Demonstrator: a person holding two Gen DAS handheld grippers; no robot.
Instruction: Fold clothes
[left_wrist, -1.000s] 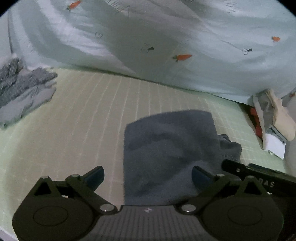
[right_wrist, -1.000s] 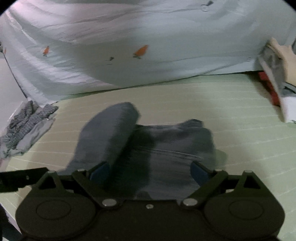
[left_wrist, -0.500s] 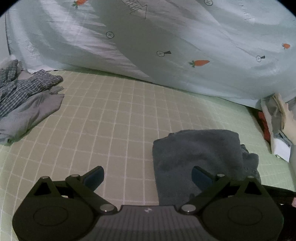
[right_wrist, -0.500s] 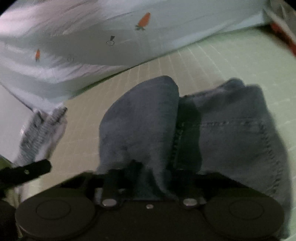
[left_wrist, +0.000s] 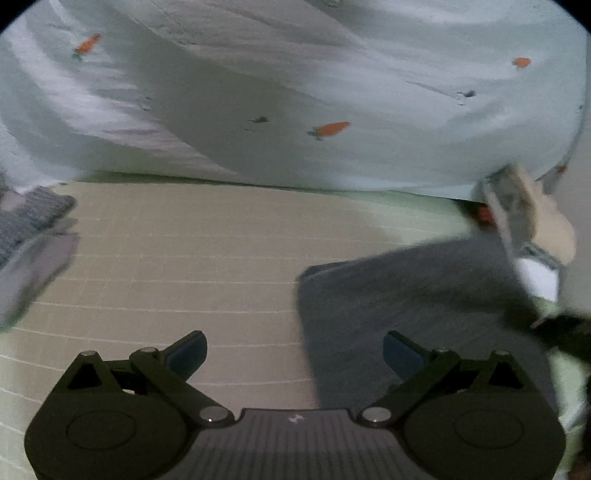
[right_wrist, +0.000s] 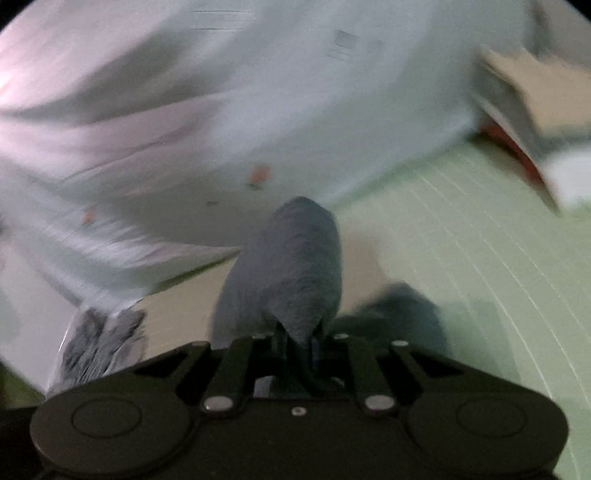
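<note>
Left wrist view is showing your left gripper (left_wrist: 293, 354) with its two blue-padded fingers (left_wrist: 188, 352) standing wide apart and holding nothing. It is hovering over the pale green mattress cover with thin white grid lines (left_wrist: 177, 266). The dark grey-blue folded garment of soft, towel-like cloth (left_wrist: 406, 306) is lying flat on that cover, right of centre, and its left edge is passing between your spread fingers without touching either pad. A crumpled grey checked cloth (left_wrist: 33, 236) is sitting at the far left edge, well apart from the garment. A stack of folded clothes in grey, cream, white and red (left_wrist: 528, 229) is resting at the far right, just beside the garment's far corner. A light blue quilt printed with small orange carrots (left_wrist: 295, 92) is filling the background.

Right wrist view is showing your right gripper (right_wrist: 297, 343) with its fingers pressed together, pinching a fold of the same dark grey-blue garment (right_wrist: 291, 266). The pinched fold is standing up in a hump straight ahead of the pads. More of the garment is lying low on the green cover just to the right, blurred. The checked cloth (right_wrist: 99, 339) is showing at lower left, and the folded stack (right_wrist: 532, 110) at upper right. Both views are blurred.
</note>
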